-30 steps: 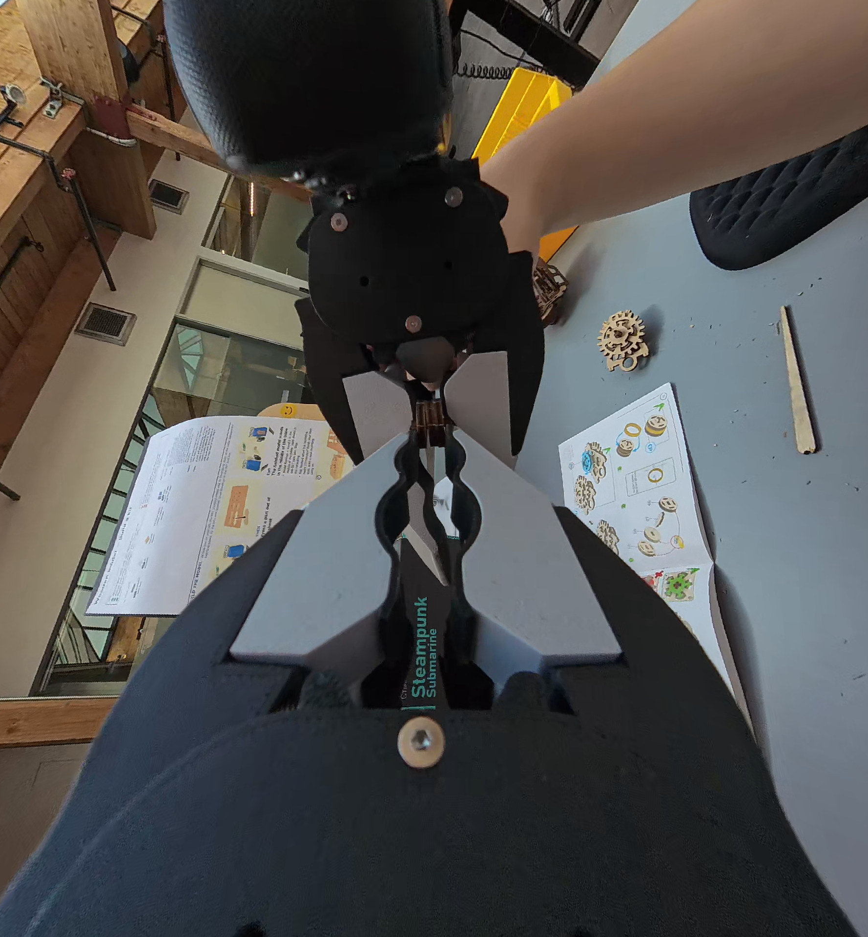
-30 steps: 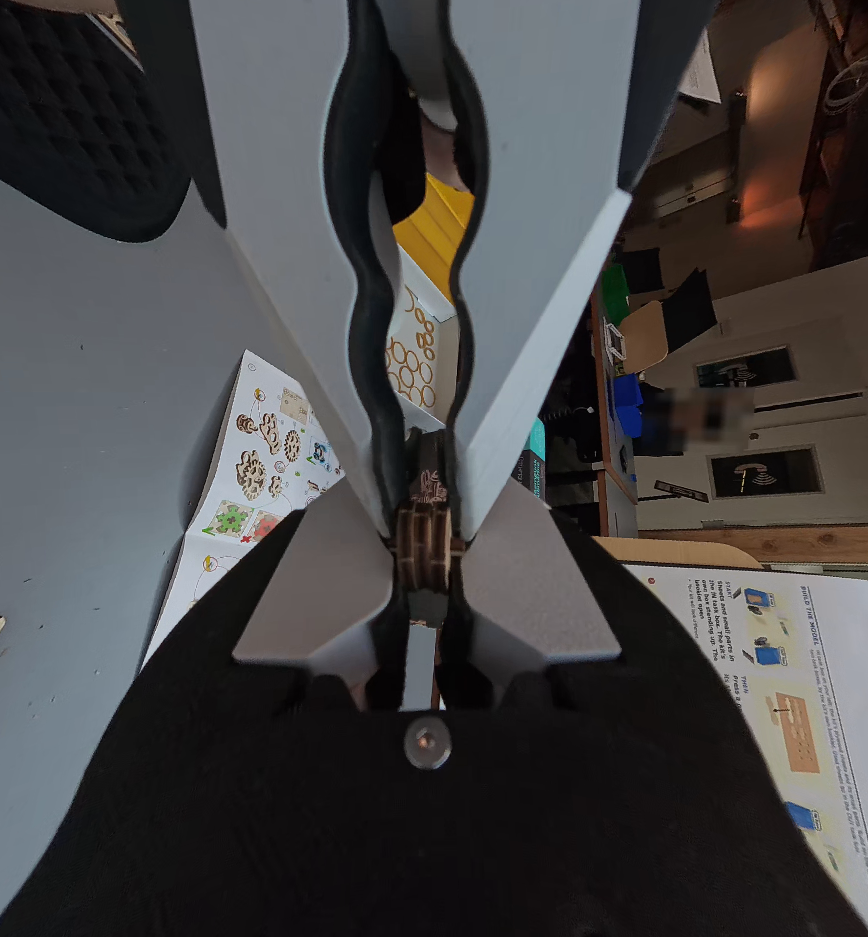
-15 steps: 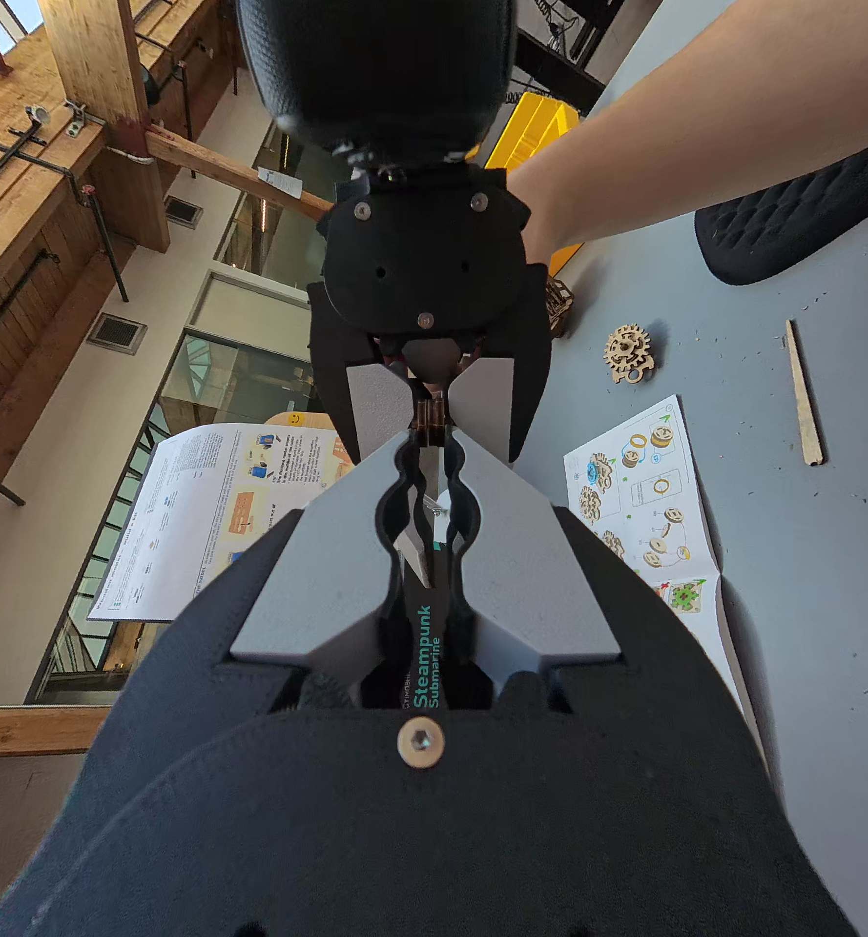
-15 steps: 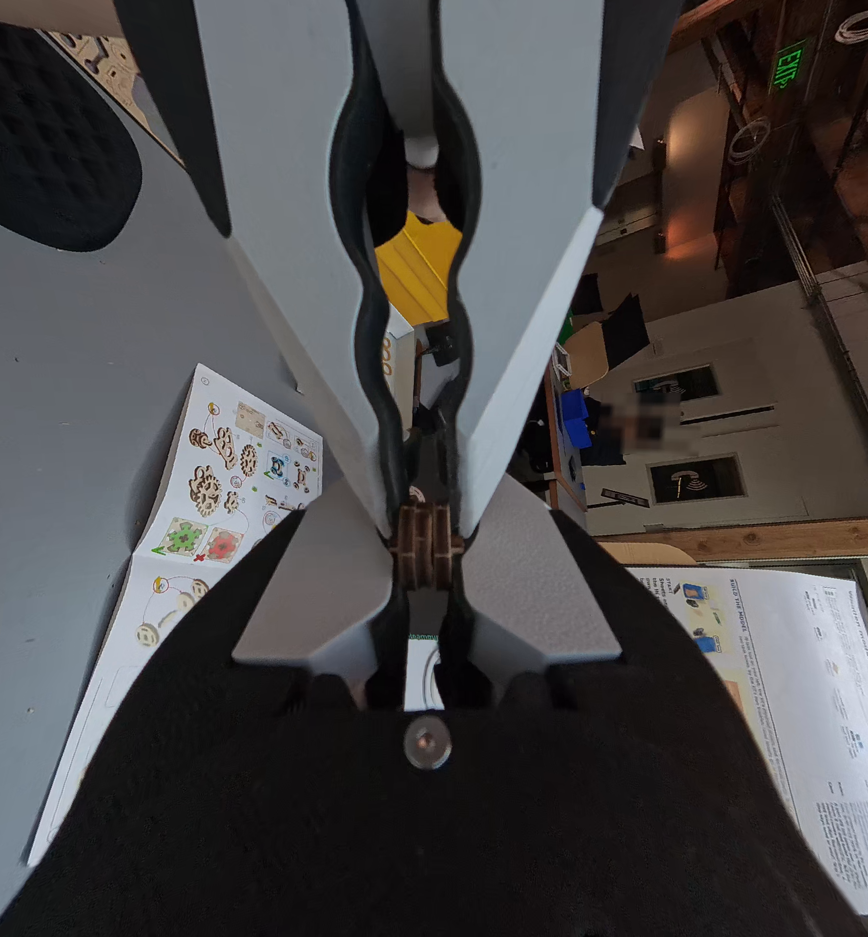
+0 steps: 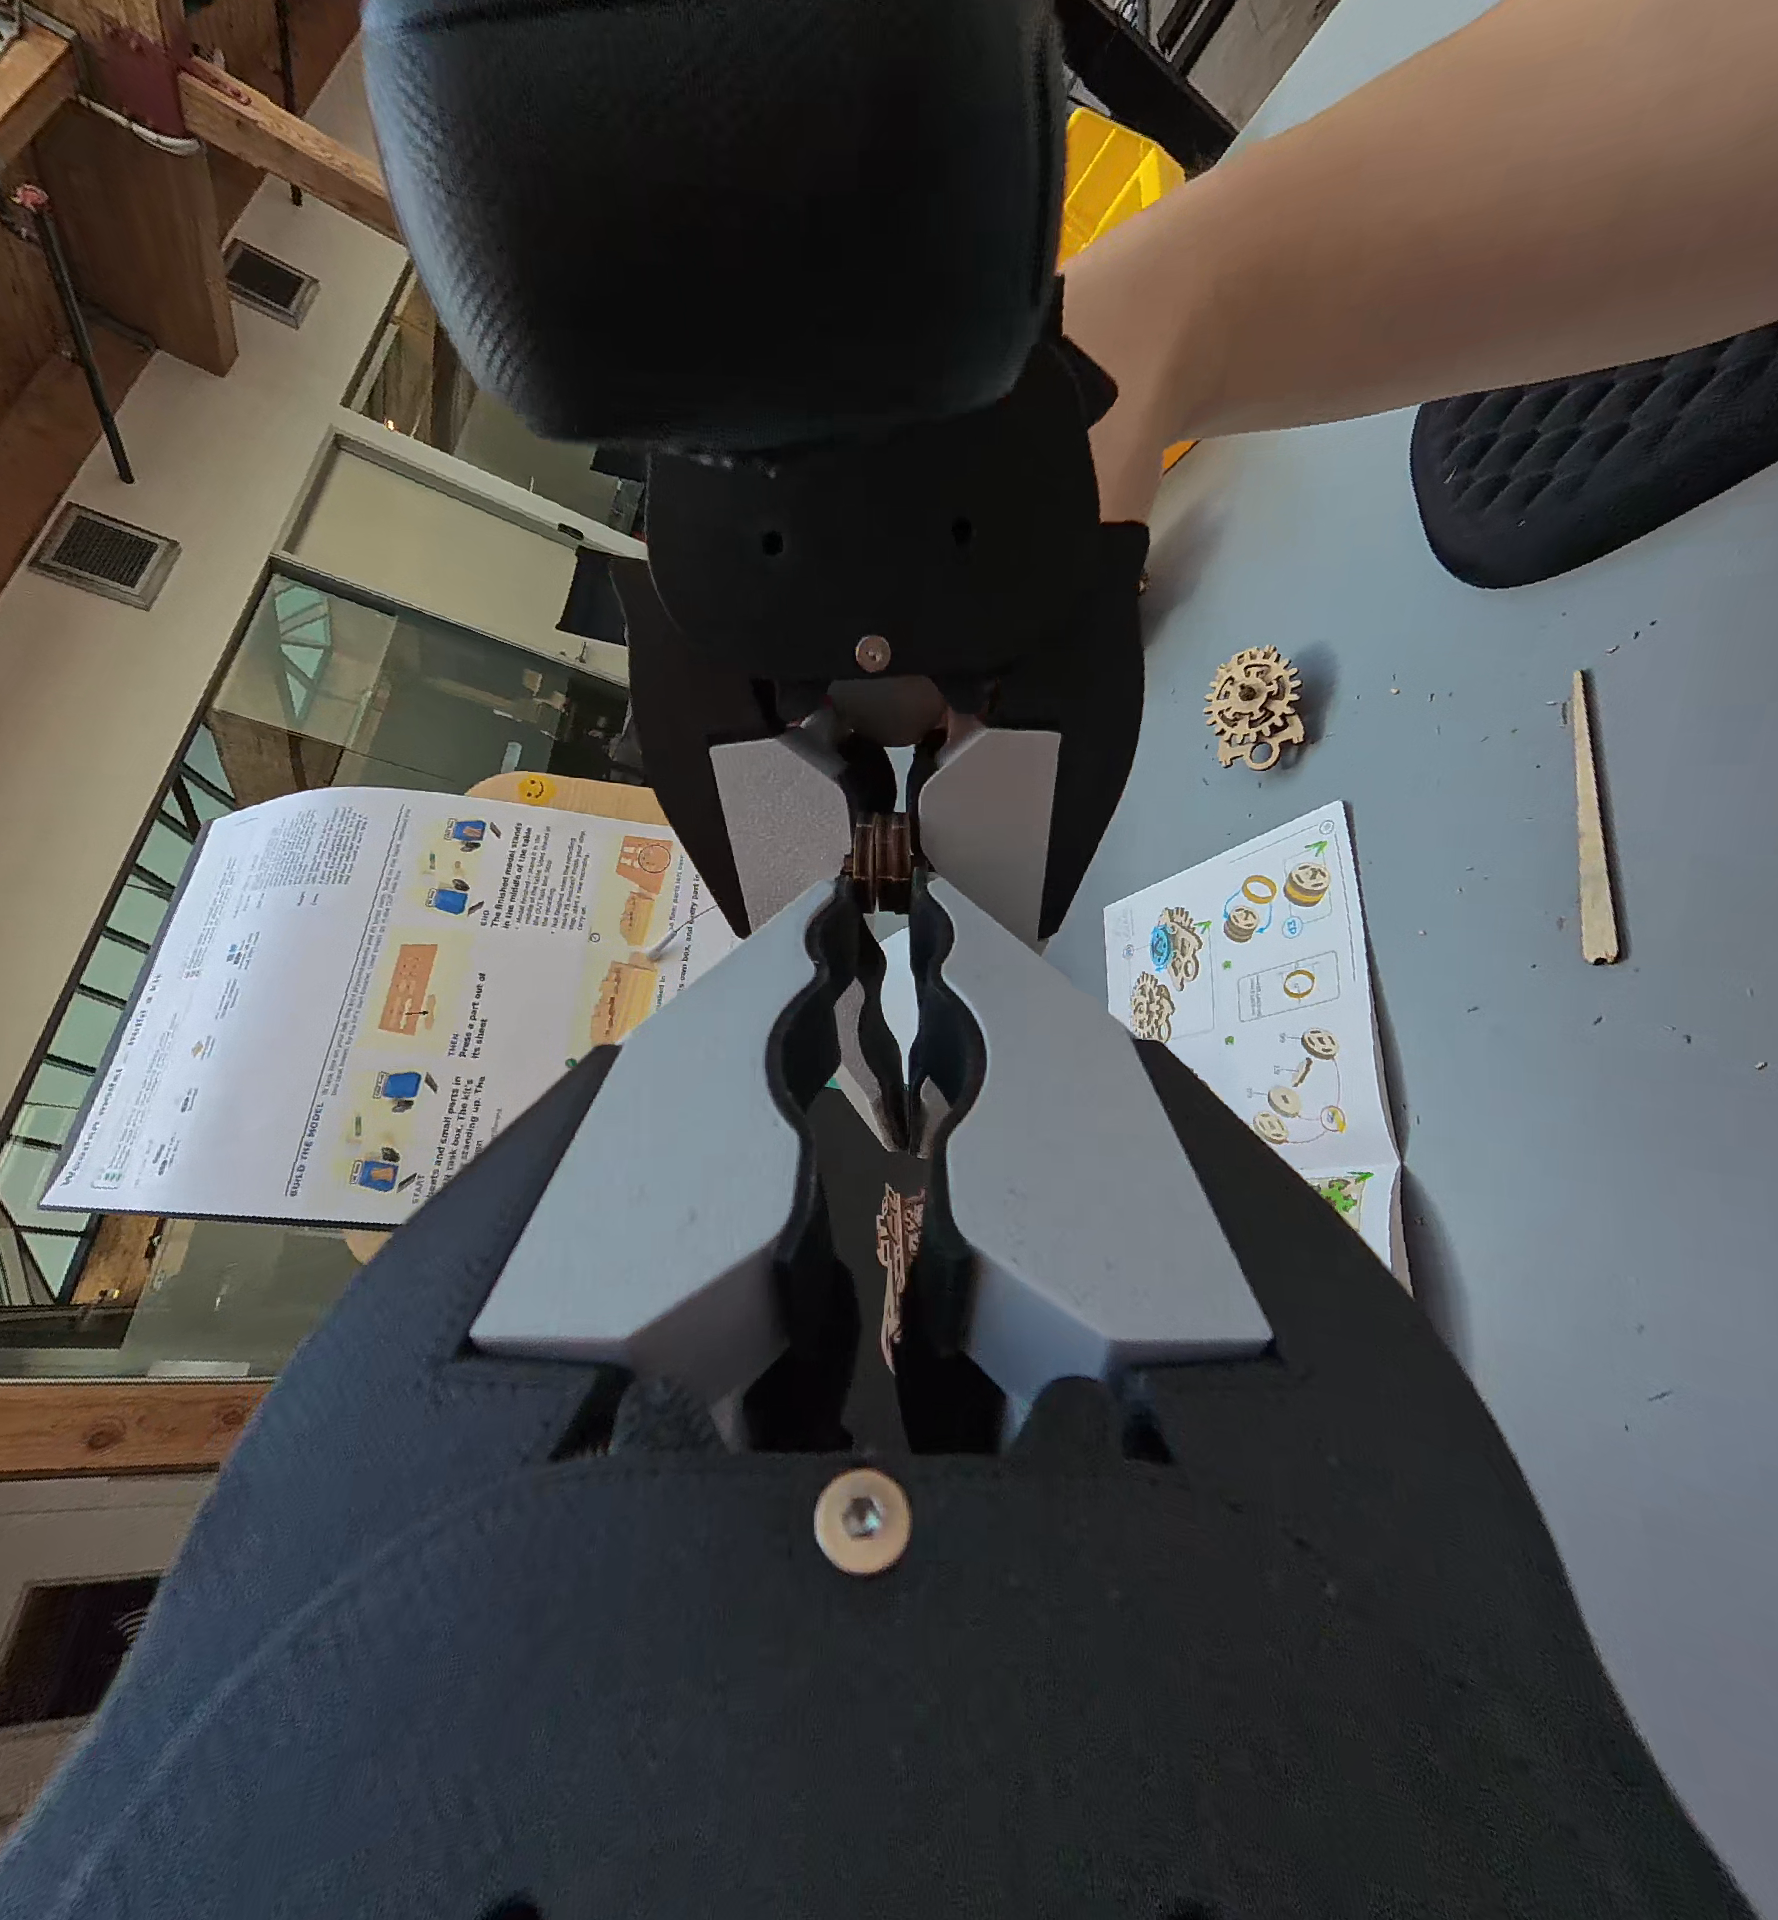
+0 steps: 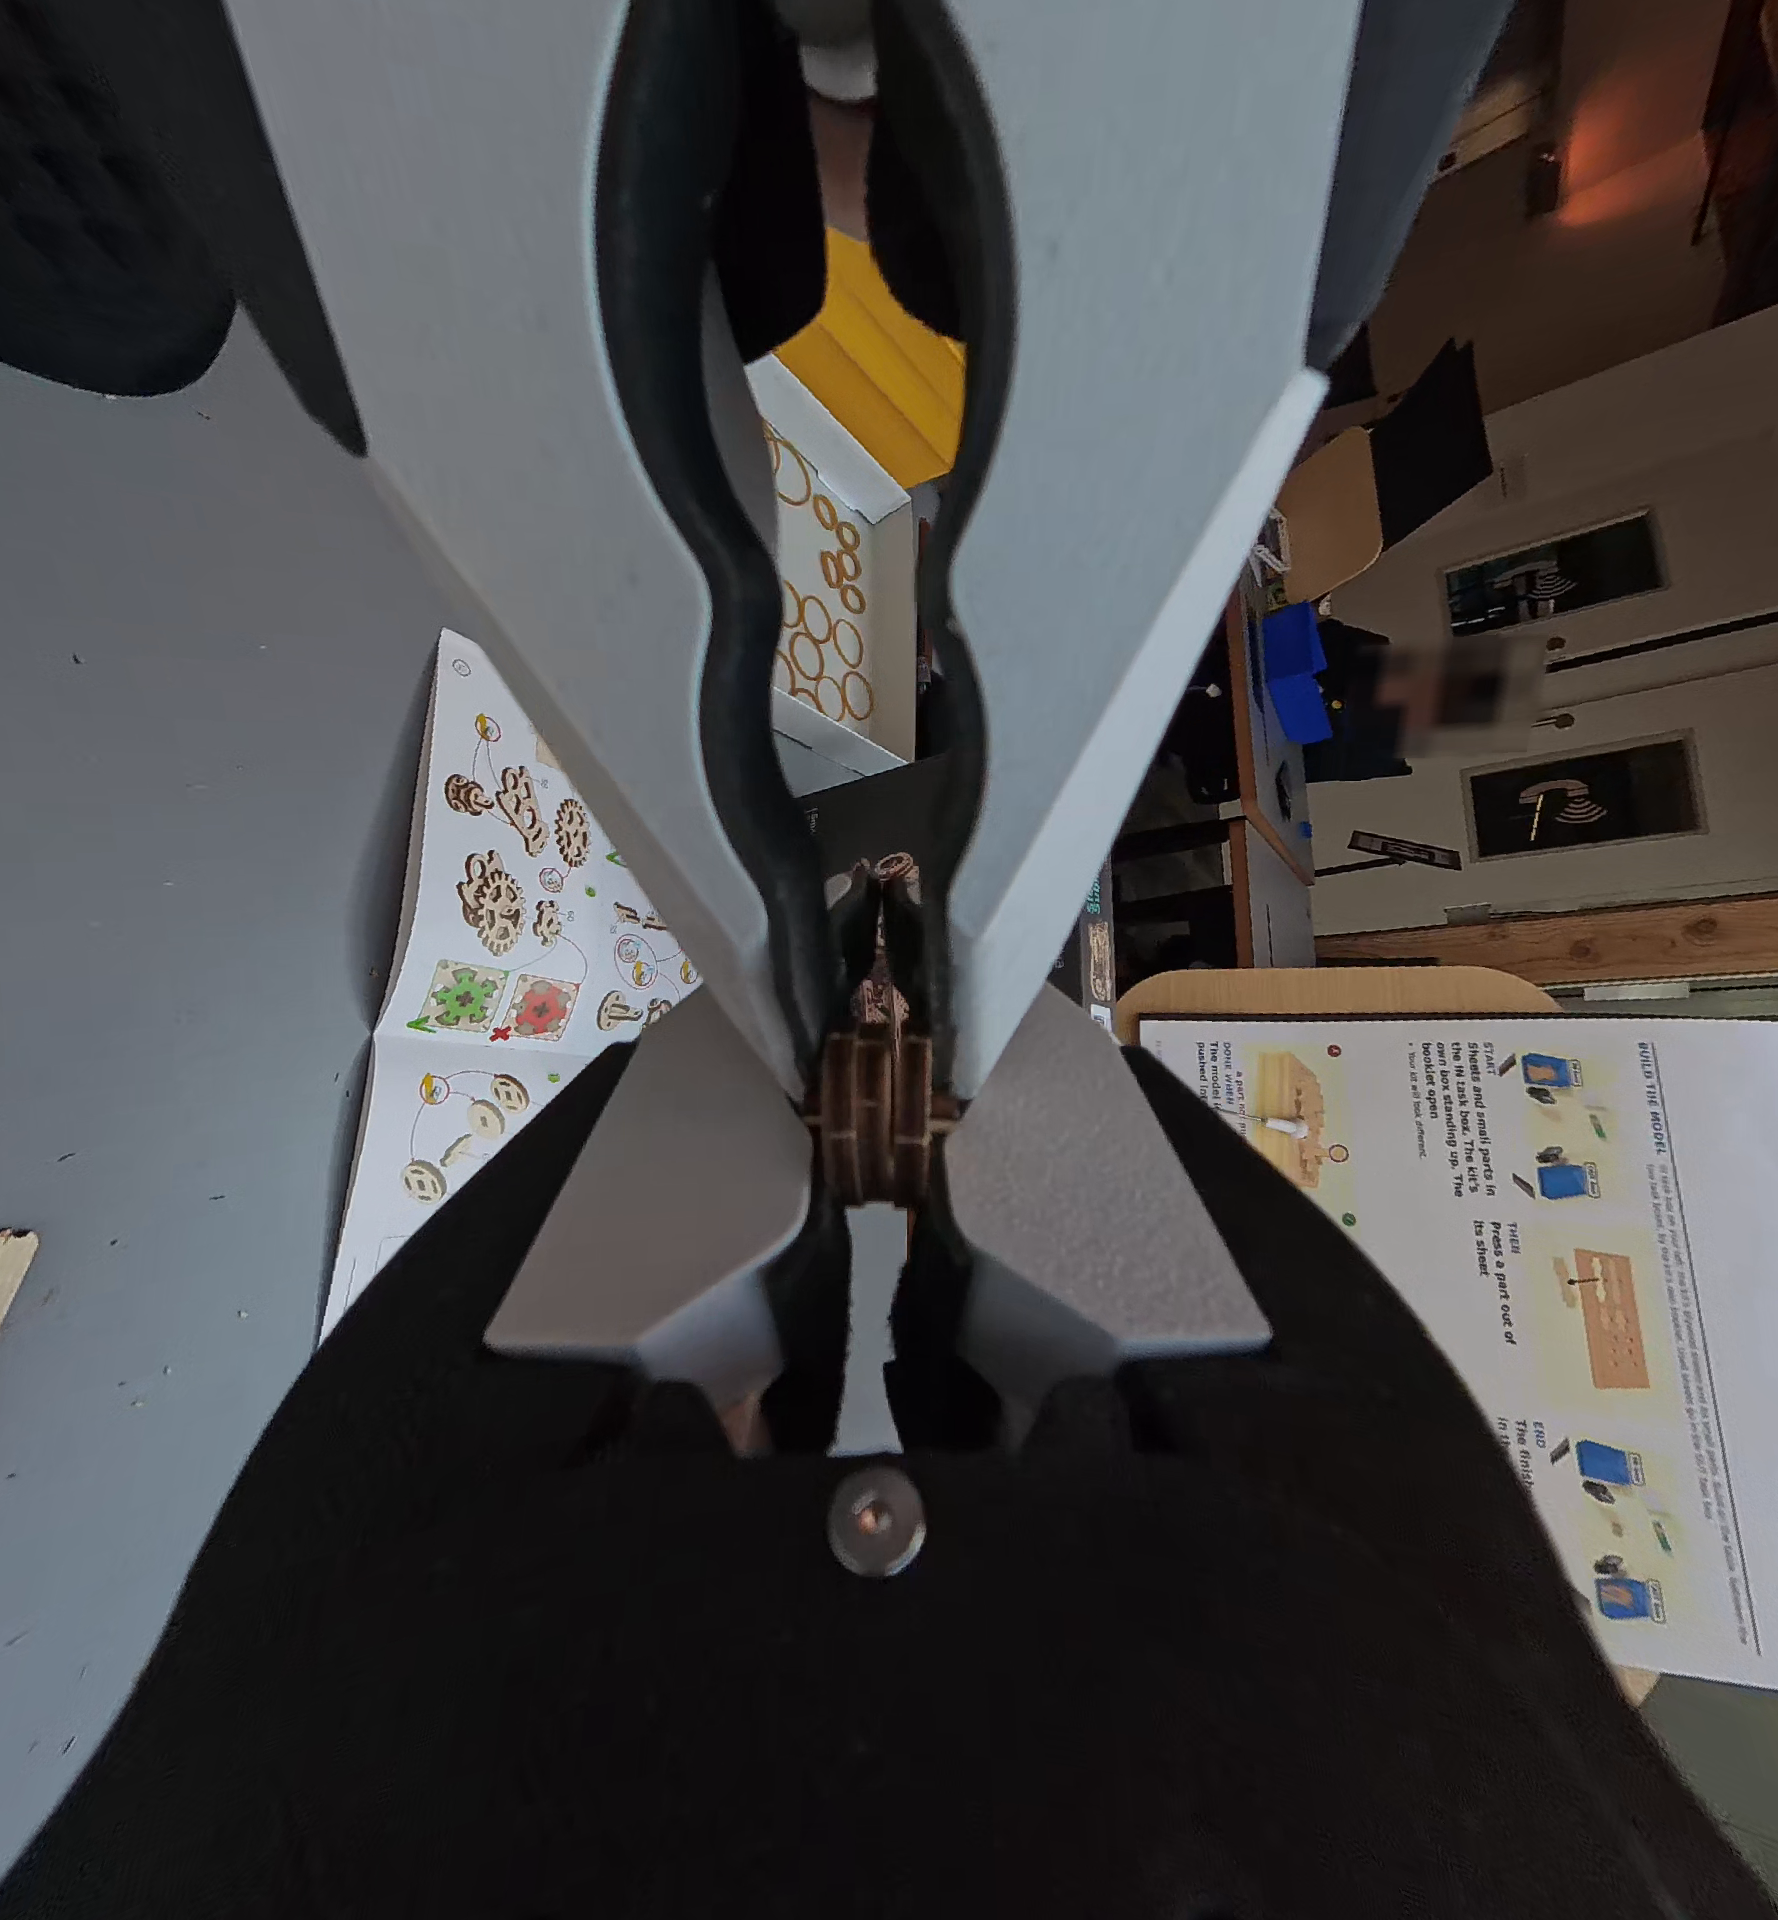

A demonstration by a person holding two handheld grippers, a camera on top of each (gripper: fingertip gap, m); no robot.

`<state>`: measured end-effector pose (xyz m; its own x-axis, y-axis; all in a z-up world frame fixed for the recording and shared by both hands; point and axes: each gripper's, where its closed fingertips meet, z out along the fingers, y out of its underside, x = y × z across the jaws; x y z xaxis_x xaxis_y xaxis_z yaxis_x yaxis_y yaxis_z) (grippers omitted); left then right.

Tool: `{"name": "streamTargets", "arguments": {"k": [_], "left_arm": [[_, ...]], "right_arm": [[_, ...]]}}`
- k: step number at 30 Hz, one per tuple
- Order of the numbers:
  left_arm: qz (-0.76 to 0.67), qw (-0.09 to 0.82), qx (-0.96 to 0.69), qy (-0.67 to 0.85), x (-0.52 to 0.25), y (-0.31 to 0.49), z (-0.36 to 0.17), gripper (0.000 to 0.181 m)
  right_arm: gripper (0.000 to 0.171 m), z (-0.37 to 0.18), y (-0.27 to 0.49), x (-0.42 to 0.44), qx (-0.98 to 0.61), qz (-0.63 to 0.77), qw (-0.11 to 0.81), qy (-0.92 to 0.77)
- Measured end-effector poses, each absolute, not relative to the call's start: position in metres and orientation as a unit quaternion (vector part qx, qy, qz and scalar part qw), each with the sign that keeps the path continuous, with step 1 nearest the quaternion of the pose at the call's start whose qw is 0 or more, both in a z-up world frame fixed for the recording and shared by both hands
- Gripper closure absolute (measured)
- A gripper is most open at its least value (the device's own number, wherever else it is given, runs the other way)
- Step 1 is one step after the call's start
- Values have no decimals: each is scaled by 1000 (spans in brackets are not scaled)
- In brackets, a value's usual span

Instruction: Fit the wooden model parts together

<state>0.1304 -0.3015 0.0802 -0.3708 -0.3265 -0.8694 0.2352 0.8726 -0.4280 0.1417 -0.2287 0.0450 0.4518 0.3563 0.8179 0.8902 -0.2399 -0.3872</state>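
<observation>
Grippers: left gripper [image 5: 883, 902] and right gripper [image 6: 872, 1195] are both squeezing the layered wooden wheel stack [image 6: 872, 1122].
Done: finished gear piece [image 5: 1253, 707] is lying beside the instruction booklet [image 5: 1269, 987].
Left: more fitting, probably.

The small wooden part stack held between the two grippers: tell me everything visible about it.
The wooden part stack looks like several thin laser-cut plywood discs pressed side by side, pale faces with dark scorched edges. It is held in the air above the grey table, edge-on to both cameras. The right gripper and left gripper meet tip to tip, both sets of jaws shut on it.
</observation>
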Motion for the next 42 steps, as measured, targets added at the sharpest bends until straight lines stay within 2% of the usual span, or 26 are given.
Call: {"name": "streamTargets", "arguments": {"k": [1,12,21,27,32,42], "left_arm": [[-250,558,-34,791,132,-301,79,173],[-319,548,-25,773,128,-304,83,173],[-357,553,45,751,111,-320,92,173],[-438,530,29,726,102,-327,106,172],[-503,490,17,712,100,-334,109,174],[-527,511,21,679,103,-339,115,174]], "right_arm": [[170,44,-228,143,-728,-301,443,-427],[169,43,-229,133,-728,-239,468,-440],[168,51,-242,107,-705,-196,493,-471],[168,62,-251,93,-692,-146,525,-474],[168,63,-251,92,-689,-145,527,-475],[168,71,-254,87,-678,-137,544,-474]]}}
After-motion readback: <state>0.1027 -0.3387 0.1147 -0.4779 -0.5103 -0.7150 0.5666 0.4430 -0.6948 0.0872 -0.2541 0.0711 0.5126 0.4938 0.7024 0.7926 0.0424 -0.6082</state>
